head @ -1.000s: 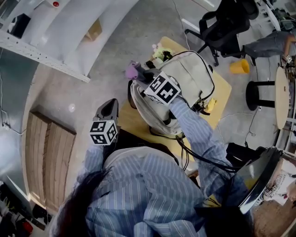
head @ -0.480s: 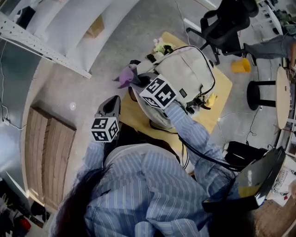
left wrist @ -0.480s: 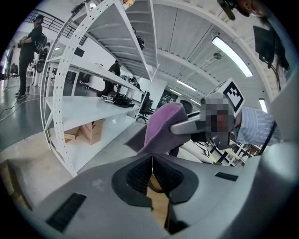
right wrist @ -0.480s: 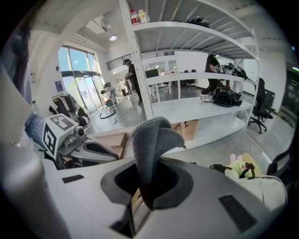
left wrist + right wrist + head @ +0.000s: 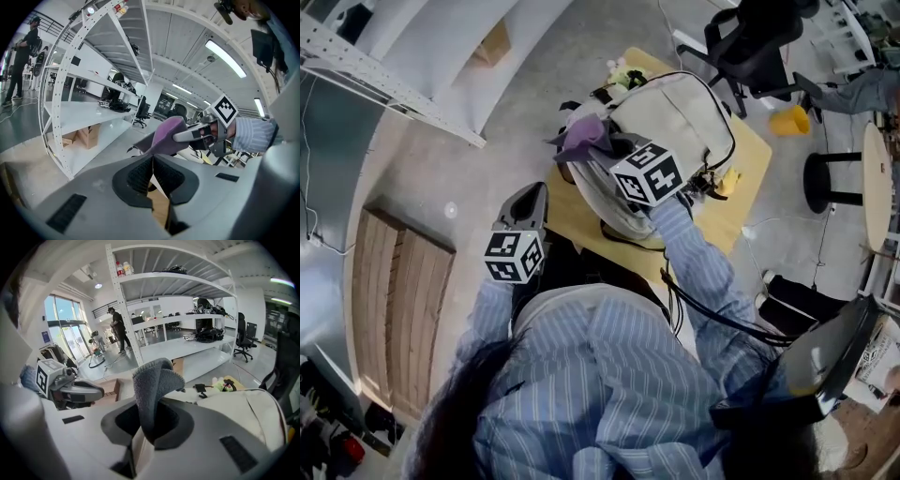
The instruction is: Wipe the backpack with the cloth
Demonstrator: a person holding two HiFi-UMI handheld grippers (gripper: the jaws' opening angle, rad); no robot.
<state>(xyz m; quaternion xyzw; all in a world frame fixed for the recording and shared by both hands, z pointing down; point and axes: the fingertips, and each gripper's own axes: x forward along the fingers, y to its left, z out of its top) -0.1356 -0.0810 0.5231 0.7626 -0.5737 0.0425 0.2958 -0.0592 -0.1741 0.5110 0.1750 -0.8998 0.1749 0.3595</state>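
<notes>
- Left gripper [image 5: 527,194]: held off the left edge of the worktop [image 5: 746,184], close to the person's body. The jaws are pressed together and nothing is caught between them. It is well apart from the task's things.
- Cloth [image 5: 584,134]: purple and bunched, gripped by the right gripper [image 5: 607,148]. One fold is seen standing up out of the clamped jaws in the right gripper view. It is held at the upper left end of the backpack [image 5: 675,117]. Whether it touches the fabric cannot be told.
- Backpack: pale with dark piping, laid on the worktop. Its long axis is judged to run from lower left to upper right in the head view, so it extends right of and beyond the cloth. The right gripper is much the nearer of the two. A wiping stroke would probably be drawn rightward along that axis.
- Hidden or unclear: the near part of the backpack is covered by the right gripper's marker cube and a striped sleeve. A small pale item [image 5: 623,79] at the far end cannot be identified.
</notes>
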